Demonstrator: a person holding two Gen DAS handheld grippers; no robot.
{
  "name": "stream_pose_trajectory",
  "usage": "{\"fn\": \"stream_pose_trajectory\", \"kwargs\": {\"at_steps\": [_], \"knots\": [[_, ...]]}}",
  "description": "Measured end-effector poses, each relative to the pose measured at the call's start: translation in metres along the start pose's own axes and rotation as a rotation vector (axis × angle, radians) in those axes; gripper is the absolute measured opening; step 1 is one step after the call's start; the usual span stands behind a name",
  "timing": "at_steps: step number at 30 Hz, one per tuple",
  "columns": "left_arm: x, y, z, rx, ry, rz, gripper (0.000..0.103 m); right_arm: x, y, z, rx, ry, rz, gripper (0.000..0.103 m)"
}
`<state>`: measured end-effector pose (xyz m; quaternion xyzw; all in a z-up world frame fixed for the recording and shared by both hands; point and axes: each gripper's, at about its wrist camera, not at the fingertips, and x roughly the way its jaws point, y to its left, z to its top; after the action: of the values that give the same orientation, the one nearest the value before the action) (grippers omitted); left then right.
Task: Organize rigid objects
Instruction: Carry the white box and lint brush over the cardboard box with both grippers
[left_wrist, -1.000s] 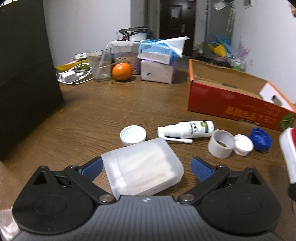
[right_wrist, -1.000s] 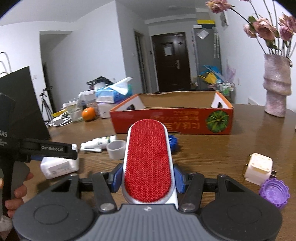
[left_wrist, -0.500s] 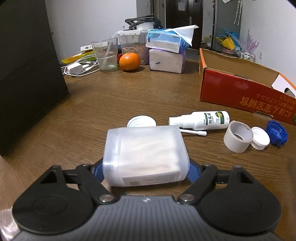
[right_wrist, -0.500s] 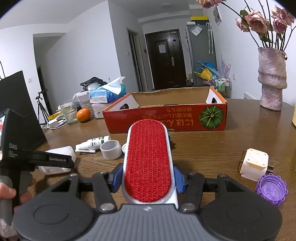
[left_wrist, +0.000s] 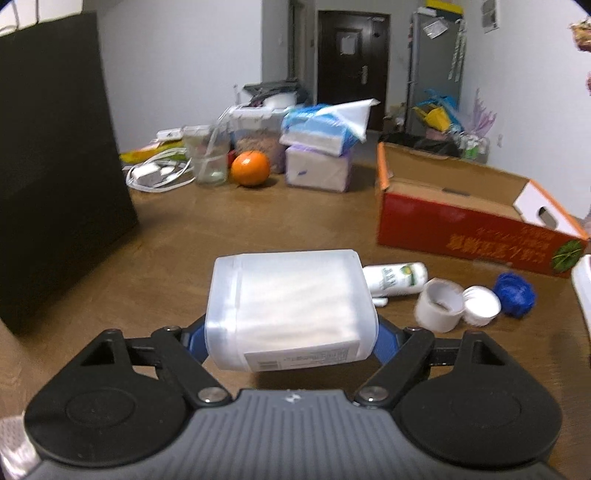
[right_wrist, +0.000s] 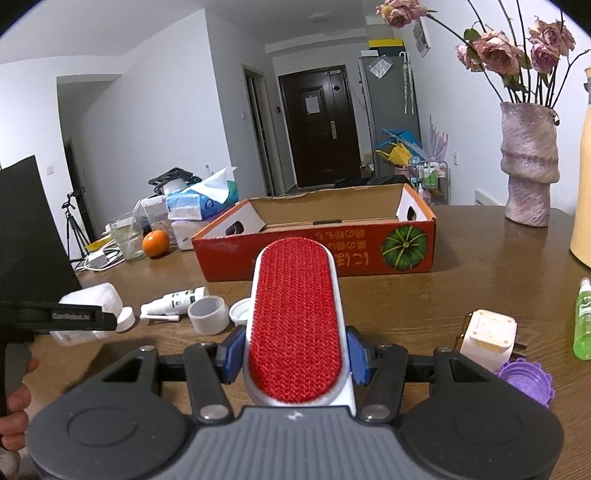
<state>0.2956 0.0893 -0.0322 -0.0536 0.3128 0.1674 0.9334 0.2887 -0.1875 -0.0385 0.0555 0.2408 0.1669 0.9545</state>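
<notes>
My left gripper (left_wrist: 290, 341) is shut on a translucent white plastic box (left_wrist: 291, 310), its blue pads pressing the box's two sides. The box hangs a little above the wooden table (left_wrist: 221, 229). From the right wrist view the same box (right_wrist: 92, 295) shows at the far left, behind the left gripper's black finger (right_wrist: 77, 317). My right gripper (right_wrist: 295, 358) is shut on a red-faced lint brush (right_wrist: 295, 325), which points toward the open red cardboard box (right_wrist: 332, 258). That cardboard box (left_wrist: 461, 232) lies to the right in the left wrist view.
On the table lie a white spray bottle (left_wrist: 399, 277), a tape roll (left_wrist: 439, 304), a white cap (left_wrist: 480, 301) and a blue cap (left_wrist: 515, 290). A charger (right_wrist: 487, 334), purple cap (right_wrist: 524, 376), green bottle (right_wrist: 583, 321) and vase (right_wrist: 528, 184) sit right. A black bag (left_wrist: 55, 166) stands left.
The left gripper's jaws, open around the white plastic box a second ago, closed on it and raised it off the table. The right gripper still holds the brush.
</notes>
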Motion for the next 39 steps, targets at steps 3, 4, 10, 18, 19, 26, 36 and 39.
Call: {"fn": "stream_pose_trajectory", "kwargs": {"at_steps": [3,4,10,18,19,26,36,39], "knots": [[-0.008,-0.011,0.007,0.020,-0.026,-0.039,0.084,-0.002,-0.003,0.006,0.009,-0.013,-0.010,0.055],[-0.010,-0.015,0.010,0.024,-0.036,-0.050,0.084,-0.003,-0.004,0.008,0.011,-0.017,-0.012,0.055],[-0.019,-0.039,0.028,0.045,-0.077,-0.143,0.084,-0.004,-0.006,0.025,0.021,-0.049,-0.029,0.055],[-0.011,-0.070,0.049,0.057,-0.104,-0.195,0.084,0.004,-0.008,0.051,0.030,-0.096,-0.045,0.055],[-0.009,-0.073,0.052,0.056,-0.108,-0.197,0.084,0.006,-0.008,0.054,0.030,-0.099,-0.047,0.055],[0.003,-0.088,0.073,0.062,-0.141,-0.189,0.084,0.024,-0.009,0.076,0.042,-0.122,-0.059,0.055],[0.034,-0.106,0.101,0.066,-0.170,-0.172,0.084,0.062,-0.016,0.110,0.089,-0.137,-0.084,0.055],[0.046,-0.113,0.107,0.075,-0.168,-0.168,0.084,0.076,-0.021,0.119,0.112,-0.137,-0.089,0.055]]}}
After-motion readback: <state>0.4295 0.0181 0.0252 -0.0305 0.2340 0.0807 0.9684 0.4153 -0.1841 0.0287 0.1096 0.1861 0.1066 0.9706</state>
